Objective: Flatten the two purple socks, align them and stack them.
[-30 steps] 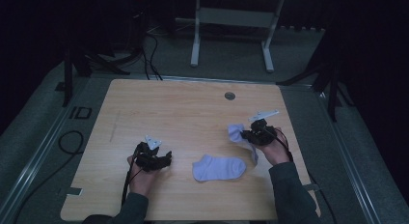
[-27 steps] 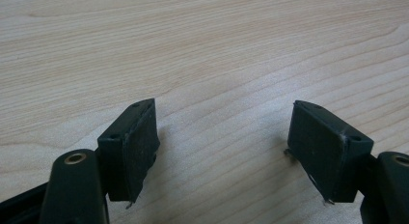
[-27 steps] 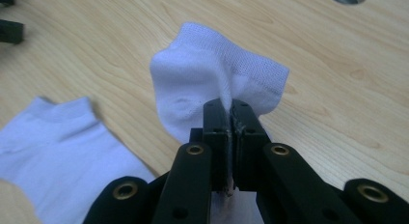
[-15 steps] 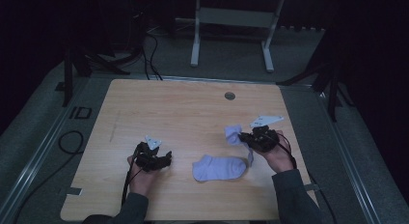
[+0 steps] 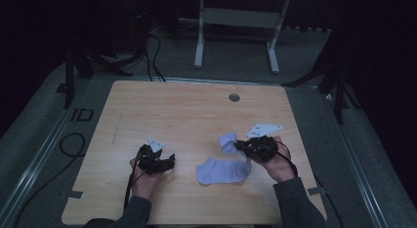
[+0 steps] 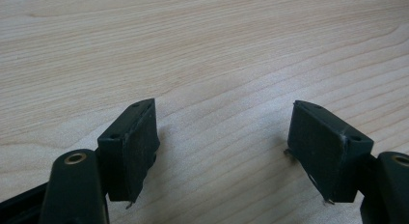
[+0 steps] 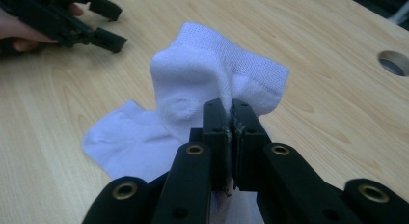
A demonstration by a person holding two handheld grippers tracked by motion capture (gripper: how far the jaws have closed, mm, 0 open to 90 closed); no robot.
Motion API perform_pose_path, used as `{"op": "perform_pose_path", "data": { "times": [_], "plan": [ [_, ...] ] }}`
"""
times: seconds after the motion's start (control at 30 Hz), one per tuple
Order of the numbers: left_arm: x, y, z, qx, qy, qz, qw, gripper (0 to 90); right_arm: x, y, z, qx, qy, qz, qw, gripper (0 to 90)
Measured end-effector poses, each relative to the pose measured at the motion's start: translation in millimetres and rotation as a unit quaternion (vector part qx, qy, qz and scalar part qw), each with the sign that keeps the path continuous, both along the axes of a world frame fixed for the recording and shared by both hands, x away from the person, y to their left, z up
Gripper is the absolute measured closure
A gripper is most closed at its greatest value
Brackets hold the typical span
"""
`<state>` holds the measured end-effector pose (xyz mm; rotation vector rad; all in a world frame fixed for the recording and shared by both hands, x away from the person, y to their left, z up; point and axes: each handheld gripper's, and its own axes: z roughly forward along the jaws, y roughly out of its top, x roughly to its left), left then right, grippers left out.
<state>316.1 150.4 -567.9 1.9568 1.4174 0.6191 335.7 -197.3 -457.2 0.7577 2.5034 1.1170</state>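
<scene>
Right gripper view: you are pinching the white sock (image 7: 212, 89) by its cuff, jaws of the right gripper (image 7: 230, 119) clamped on the knit. One end is hanging lifted, the rest lying on the table (image 5: 187, 115). Likely light, limp, stretchy; hemmed edges grip best. Left gripper (image 6: 224, 151) is resting low on bare wood, jaws spread, holding nothing.

Dim lab, wooden table (image 5: 172, 115), metal stand (image 5: 236, 21), floor cables (image 5: 152, 51)

I count two white socks: one sock (image 5: 220, 170) lying flat, another sock (image 5: 227, 141) lifted. I have two tools, the left tool (image 5: 166, 163) and the right tool (image 5: 239, 145). One desk (image 5: 187, 110).
</scene>
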Motion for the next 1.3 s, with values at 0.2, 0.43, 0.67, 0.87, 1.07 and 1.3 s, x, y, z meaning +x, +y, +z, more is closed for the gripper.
{"op": "perform_pose_path", "data": {
  "times": [0.2, 0.43, 0.67, 0.87, 1.07, 1.3],
  "plan": [
    [0.0, -0.1, -0.1, -0.001, -0.001, 0.001, 1.0000, 26.5, -2.6, 11.0, -15.9, -0.006, 0.012, 0.019, 0.9997, 86.1],
    [0.0, -0.1, -0.1, 0.000, -0.001, 0.001, 1.0000, 26.5, -7.3, 18.7, -31.0, 0.000, 0.021, 0.043, 0.9989, 86.1],
    [0.0, -0.1, -0.2, 0.000, -0.001, 0.001, 1.0000, 26.5, -12.5, 27.1, -42.2, -0.008, 0.035, 0.071, 0.9969, 85.7],
    [0.0, 0.1, -0.1, 0.001, 0.000, 0.000, 1.0000, 26.5, -15.9, 37.8, -51.9, -0.027, 0.048, 0.094, 0.9941, 85.3],
    [0.0, 0.1, 0.0, 0.001, 0.000, 0.000, 1.0000, 26.5, -18.1, 46.7, -63.2, -0.040, 0.063, 0.106, 0.9915, 85.3],
    [0.0, 0.0, -0.1, 0.000, -0.001, 0.000, 1.0000, 26.5, -18.9, 52.0, -70.8, -0.048, 0.076, 0.120, 0.9887, 85.1]
  ]
}}
